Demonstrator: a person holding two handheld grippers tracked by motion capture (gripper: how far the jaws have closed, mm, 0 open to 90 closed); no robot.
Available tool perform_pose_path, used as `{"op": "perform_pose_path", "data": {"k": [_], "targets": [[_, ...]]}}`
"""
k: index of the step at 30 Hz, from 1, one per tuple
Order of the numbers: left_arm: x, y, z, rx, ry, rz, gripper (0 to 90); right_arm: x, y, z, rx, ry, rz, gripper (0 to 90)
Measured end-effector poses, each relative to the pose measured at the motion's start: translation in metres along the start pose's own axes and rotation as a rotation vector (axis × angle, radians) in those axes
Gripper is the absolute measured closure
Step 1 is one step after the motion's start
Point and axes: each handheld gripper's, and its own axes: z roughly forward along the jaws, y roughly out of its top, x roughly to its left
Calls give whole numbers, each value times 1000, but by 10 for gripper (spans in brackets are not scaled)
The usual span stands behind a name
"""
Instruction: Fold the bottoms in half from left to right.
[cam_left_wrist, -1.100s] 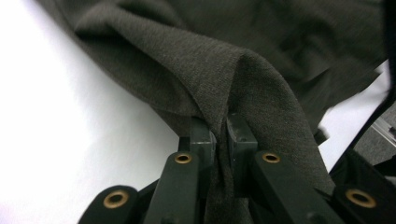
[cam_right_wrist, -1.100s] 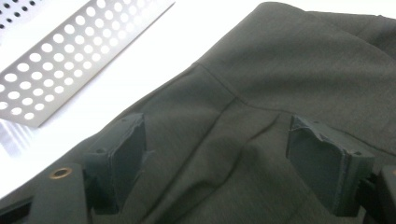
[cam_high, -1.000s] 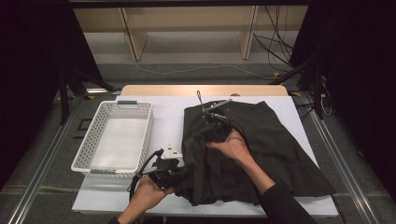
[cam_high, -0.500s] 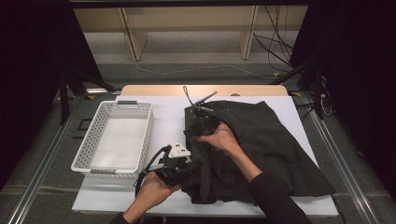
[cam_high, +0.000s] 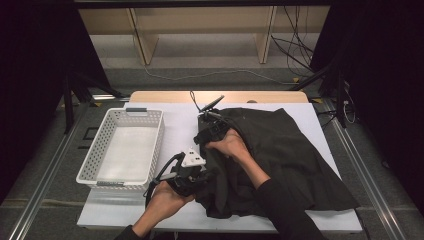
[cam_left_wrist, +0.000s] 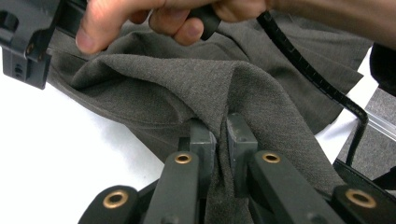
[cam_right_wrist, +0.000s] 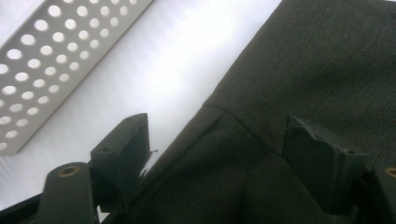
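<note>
A white table (cam_high: 175, 125) carries 2 things. A white perforated basket (cam_high: 122, 150) sits near its left edge, and a dark grey garment (cam_high: 290, 155) lies spread over its right half, reaching toward the right edge.

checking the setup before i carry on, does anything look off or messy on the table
Nothing is damaged or spilled. The dark grey woven garment lies rumpled, bunched at its left edge where the left gripper pinches a fold. The right gripper stands open over its hem. The white perforated plastic basket sits straight and empty.
</note>
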Motion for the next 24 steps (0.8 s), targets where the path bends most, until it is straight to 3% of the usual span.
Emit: {"op": "perform_pose_path", "data": {"k": [4, 9, 18, 24], "targets": [[-2, 3, -2, -12, 0, 10, 833, -1, 2, 2, 11, -5, 5, 270], [-4, 7, -2, -16, 2, 25, 832, -3, 4, 2, 20, -19, 22, 361], [-6, 13, -3, -34, 7, 31, 833, -1, 6, -2, 51, -35, 17, 717], [-11, 20, -4, -49, -7, 44, 832, -3, 3, -18, 20, -44, 5, 859]]}}
